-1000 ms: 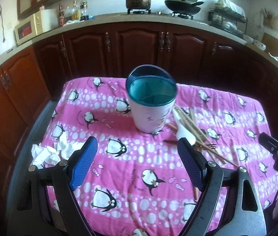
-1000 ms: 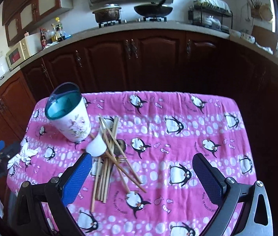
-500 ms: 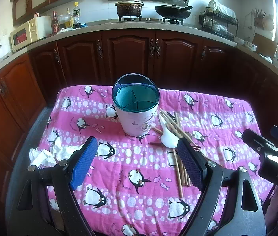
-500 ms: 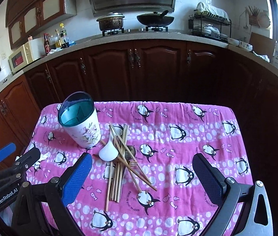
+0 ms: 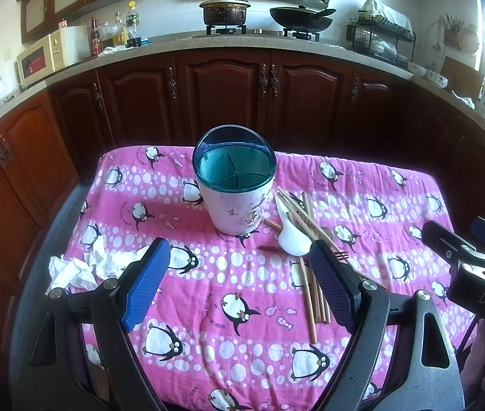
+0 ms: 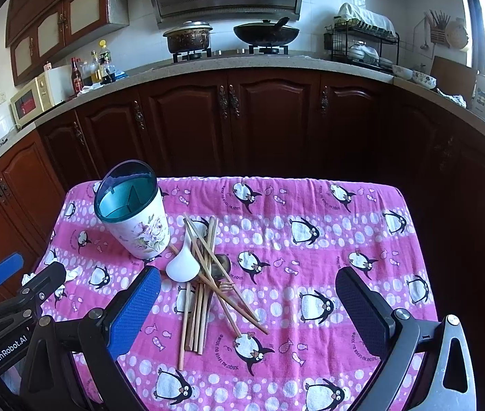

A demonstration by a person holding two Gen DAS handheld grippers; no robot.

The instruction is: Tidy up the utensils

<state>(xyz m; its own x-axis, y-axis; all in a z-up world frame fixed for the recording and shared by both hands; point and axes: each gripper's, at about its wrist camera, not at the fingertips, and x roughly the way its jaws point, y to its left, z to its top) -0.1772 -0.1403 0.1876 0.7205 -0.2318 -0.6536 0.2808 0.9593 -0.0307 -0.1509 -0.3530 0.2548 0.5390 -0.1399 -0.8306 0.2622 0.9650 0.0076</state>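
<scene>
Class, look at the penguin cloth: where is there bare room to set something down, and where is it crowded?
Free: the cloth's right half, from the chopsticks to its right edge. Crowded: the holder, white spoon, fork and chopsticks bunch at centre-left; crumpled tissues sit at the left edge.

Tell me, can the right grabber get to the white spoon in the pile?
Probably yes. The right gripper is open and empty, and the white spoon lies at the pile's near-left edge, though chopsticks cross its handle and the utensil holder stands close behind.
</scene>
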